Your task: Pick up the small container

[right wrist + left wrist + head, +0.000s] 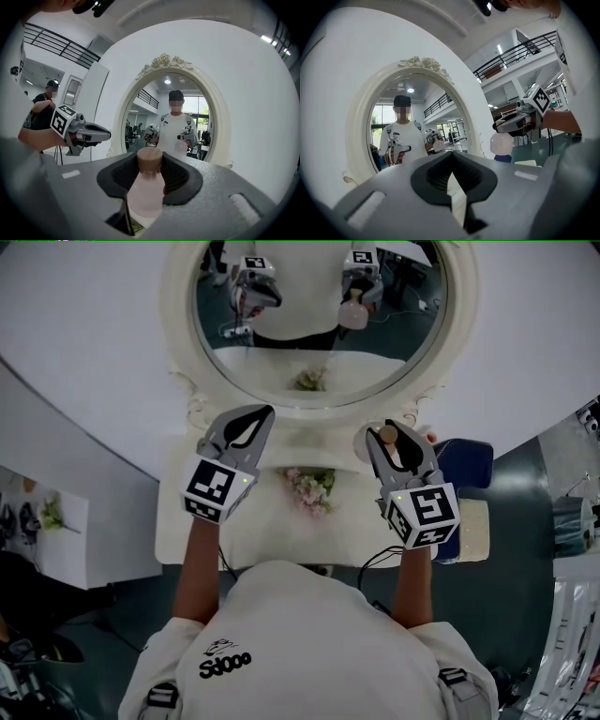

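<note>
Pinches the small container [144, 197], pink and cork-capped, in the right gripper [394, 451] raised before the oval mirror [183, 343], with the left gripper [257, 418] pressed together and empty toward the mirror's left; seems lifted already, and calls next only for a steady hold.

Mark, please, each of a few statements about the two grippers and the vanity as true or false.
1. The right gripper grips the small container. True.
2. The left gripper holds a bottle too. False: nothing is between its closed jaws.
3. The container's cap is blue. False: it is brown.
4. The mirror is oval. True.
5. Flowers lie on the table below the mirror. True.
</note>
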A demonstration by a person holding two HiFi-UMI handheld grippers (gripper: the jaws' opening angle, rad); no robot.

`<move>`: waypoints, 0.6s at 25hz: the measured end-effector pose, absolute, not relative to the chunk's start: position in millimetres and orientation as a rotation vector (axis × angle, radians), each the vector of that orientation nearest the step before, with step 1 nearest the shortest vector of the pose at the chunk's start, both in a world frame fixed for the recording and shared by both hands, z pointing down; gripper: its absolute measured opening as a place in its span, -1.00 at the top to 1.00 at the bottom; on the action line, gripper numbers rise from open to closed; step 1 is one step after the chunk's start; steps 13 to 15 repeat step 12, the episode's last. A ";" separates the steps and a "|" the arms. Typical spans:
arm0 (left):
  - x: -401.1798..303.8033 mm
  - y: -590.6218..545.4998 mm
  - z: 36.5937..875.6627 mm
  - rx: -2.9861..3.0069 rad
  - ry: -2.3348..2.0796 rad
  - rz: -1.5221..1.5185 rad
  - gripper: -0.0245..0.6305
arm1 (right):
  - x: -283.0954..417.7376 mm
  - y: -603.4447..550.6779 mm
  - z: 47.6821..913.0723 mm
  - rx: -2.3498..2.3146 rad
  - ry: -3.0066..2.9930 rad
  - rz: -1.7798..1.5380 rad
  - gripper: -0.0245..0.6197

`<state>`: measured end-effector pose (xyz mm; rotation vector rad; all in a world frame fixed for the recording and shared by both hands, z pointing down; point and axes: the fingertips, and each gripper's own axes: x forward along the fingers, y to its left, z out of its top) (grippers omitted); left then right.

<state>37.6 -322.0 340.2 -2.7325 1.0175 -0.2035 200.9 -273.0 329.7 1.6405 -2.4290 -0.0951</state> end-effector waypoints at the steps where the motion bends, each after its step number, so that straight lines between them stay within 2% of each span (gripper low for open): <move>1: 37.9 -321.9 341.2 -2.734 1.017 -0.208 0.87 | 201.0 -273.7 331.0 1.640 -2.430 -0.091 0.50; 15: 42.2 -316.3 330.2 -2.725 0.987 -0.179 0.87 | 201.9 -276.3 334.6 1.642 -2.416 -0.080 0.50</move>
